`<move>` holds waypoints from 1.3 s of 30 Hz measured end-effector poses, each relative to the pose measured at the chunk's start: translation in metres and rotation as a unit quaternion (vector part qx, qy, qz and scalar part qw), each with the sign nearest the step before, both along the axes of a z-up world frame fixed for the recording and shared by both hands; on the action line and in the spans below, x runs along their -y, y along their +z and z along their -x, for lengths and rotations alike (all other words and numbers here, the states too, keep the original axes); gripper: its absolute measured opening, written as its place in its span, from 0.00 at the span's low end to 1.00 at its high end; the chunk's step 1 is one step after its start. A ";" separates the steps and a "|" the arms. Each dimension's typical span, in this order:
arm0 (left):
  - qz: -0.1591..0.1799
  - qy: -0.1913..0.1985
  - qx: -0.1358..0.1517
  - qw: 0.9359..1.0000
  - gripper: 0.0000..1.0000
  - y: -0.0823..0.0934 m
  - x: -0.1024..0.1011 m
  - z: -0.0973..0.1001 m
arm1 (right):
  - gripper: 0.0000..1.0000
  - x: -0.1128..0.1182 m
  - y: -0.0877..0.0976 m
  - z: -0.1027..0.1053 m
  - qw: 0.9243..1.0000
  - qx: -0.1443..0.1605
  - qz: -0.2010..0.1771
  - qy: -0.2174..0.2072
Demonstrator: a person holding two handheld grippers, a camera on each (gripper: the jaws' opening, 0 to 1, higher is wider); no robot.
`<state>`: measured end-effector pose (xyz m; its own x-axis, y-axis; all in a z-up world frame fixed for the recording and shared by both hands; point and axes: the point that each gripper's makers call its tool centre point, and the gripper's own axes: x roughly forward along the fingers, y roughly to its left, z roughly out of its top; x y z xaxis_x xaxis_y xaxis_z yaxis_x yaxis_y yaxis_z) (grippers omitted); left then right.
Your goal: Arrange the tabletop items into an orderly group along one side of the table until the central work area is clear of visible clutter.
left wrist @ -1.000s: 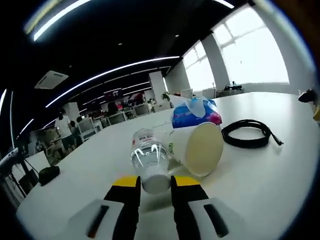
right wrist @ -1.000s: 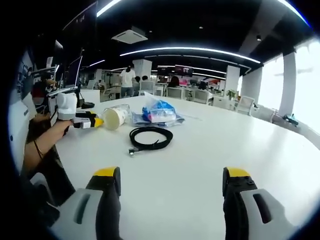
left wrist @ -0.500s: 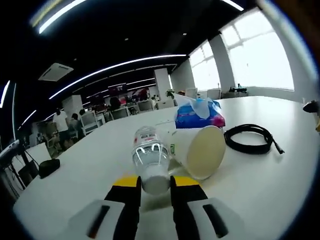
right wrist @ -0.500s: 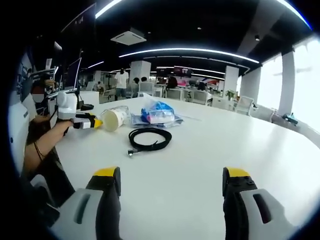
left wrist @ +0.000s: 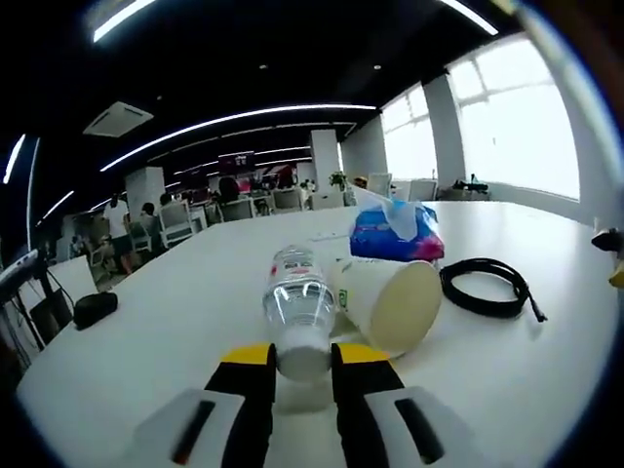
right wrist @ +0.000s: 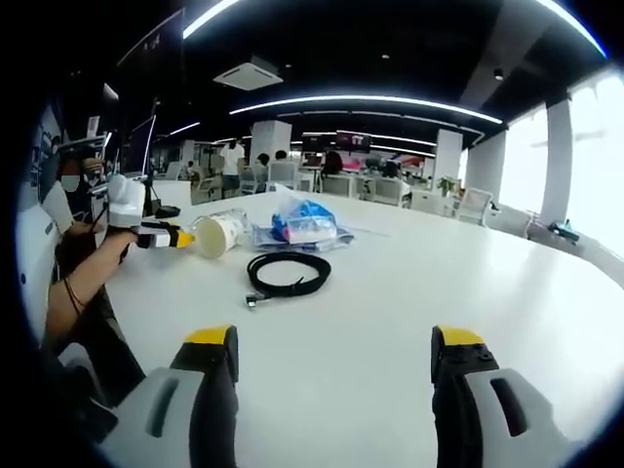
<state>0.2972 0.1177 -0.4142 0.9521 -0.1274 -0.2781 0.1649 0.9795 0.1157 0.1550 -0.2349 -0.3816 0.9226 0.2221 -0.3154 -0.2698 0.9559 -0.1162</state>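
The left gripper [left wrist: 301, 363] is clamping the cap end of a clear water bottle [left wrist: 298, 308] lying on the white bench [left wrist: 175, 322]. A paper cup [left wrist: 392, 302] is lying on its side, touching the bottle's right. Beyond the cup a blue tissue pack [left wrist: 396, 232] is resting, and a coiled black cable [left wrist: 485, 287] is lying to the right. The right gripper [right wrist: 334, 356] is hovering wide open over bare bench, well apart from the cable [right wrist: 287, 273].
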 end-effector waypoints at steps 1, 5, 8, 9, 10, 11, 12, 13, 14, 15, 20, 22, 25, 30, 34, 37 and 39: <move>0.002 0.001 0.002 1.000 0.20 0.002 -0.001 0.001 | 0.78 0.000 0.000 0.000 1.000 0.000 0.000 0.000; 0.010 0.005 0.009 1.000 0.20 0.012 -0.004 0.004 | 0.78 0.001 0.000 0.001 1.000 0.001 0.000 0.000; 0.016 0.007 0.015 1.000 0.20 0.022 -0.005 0.006 | 0.78 0.001 -0.001 0.002 1.000 -0.001 -0.002 -0.002; 0.017 0.008 0.016 1.000 0.20 0.025 -0.006 0.007 | 0.78 0.001 -0.001 0.002 1.000 0.000 -0.003 -0.002; 0.017 0.008 0.018 1.000 0.20 0.028 -0.006 0.008 | 0.78 0.000 -0.001 0.003 1.000 -0.001 -0.004 -0.001; 0.016 0.009 0.020 1.000 0.20 0.030 -0.006 0.008 | 0.78 0.000 -0.001 0.003 1.000 -0.001 -0.005 0.000; 0.015 0.010 0.022 1.000 0.20 0.034 -0.007 0.009 | 0.78 0.000 -0.002 0.003 1.000 -0.002 -0.006 0.000; 0.013 0.010 0.025 1.000 0.20 0.037 -0.007 0.009 | 0.78 0.000 -0.002 0.003 1.000 -0.002 -0.006 0.000; 0.011 0.011 0.028 0.999 0.20 0.040 -0.007 0.010 | 0.78 0.000 -0.002 0.003 1.000 -0.001 -0.006 0.001; 0.010 0.011 0.029 0.999 0.20 0.043 -0.008 0.010 | 0.78 0.000 -0.001 0.003 1.000 -0.001 -0.006 0.001; 0.003 0.011 0.036 0.999 0.20 0.060 -0.010 0.010 | 0.78 0.001 -0.001 0.004 1.000 0.000 -0.008 0.001; -0.001 0.012 0.037 0.999 0.20 0.066 -0.010 0.009 | 0.78 0.001 -0.001 0.004 1.000 0.000 -0.009 0.000; -0.010 0.013 0.040 0.999 0.20 0.074 -0.009 0.007 | 0.78 0.001 -0.003 0.004 1.000 -0.003 -0.007 0.001; -0.032 0.014 0.048 0.998 0.20 0.085 -0.006 0.006 | 0.79 0.003 -0.004 0.004 1.000 -0.006 -0.002 0.000; -0.043 0.017 0.050 0.998 0.20 0.091 -0.007 0.004 | 0.79 0.003 0.002 0.004 1.000 0.005 -0.010 -0.002; -0.042 0.020 0.046 0.998 0.20 0.096 -0.009 -0.001 | 0.79 0.005 0.005 0.004 1.000 0.010 -0.009 -0.004; -0.040 0.020 0.043 0.998 0.20 0.102 -0.010 -0.004 | 0.79 0.008 0.005 0.005 1.000 0.010 -0.011 -0.009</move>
